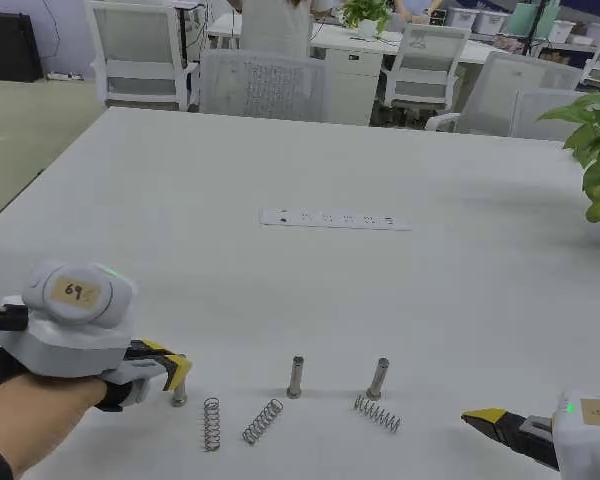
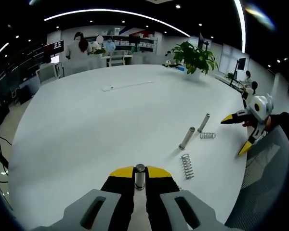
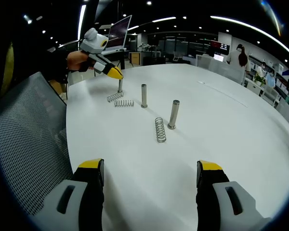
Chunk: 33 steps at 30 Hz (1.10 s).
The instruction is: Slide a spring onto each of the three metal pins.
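Looks like the opening step, with nothing threaded yet; clamps the leftmost pin (image 2: 140, 176) in the left gripper (image 2: 140, 171), jaws drawn in tight on either side near its top, probably to steady it upright on the table (image 1: 280, 160); holds the right gripper (image 3: 151, 168) low over the near edge, well apart from the work, jaws spread wide and grasping nothing; leaves the middle pin (image 1: 296, 377) and the right pin (image 1: 378, 379) standing free, both bare; finds all three springs lying flat on the table in front of the pins: the left spring (image 1: 212, 424) just beside the clamped pin, the middle spring (image 1: 263, 421) slanted between the leftmost and middle pins, the right spring (image 1: 377, 412) with one end close to the base of the right pin; calls next, most likely, for bringing the open right gripper across to the left spring, nipping it lightly near one end so as not to crush the coils, tipping it upright, lining its open end over the top of the held pin and letting it drop down the shaft; calls too for loosening or lowering the left jaws, since these sit close to the pin's top and could block the spring
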Motion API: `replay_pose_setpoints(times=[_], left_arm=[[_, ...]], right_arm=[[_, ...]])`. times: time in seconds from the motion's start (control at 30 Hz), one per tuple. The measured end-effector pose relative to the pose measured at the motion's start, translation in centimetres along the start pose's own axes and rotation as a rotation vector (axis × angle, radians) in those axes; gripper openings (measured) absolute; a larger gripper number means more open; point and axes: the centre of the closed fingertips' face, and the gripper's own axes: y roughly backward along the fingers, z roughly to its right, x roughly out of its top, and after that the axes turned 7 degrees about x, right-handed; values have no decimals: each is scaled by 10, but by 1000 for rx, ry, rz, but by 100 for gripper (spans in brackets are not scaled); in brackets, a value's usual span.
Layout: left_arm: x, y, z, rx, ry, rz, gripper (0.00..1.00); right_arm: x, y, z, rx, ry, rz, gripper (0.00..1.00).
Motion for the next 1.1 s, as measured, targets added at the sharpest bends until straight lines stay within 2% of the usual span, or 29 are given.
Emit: replay_pose_setpoints(times=[0.6, 0.93, 1.1], left_arm=[[1, -2, 8, -23, -12, 14, 0], [1, -2, 10, -21, -68, 38, 0], [0, -1, 10, -31, -66, 38, 1]], right_arm=[[-2, 0, 0, -1, 3, -6, 77], [-1, 0, 0, 1, 5, -7, 77], [-2, 0, -1, 4, 6, -11, 77]])
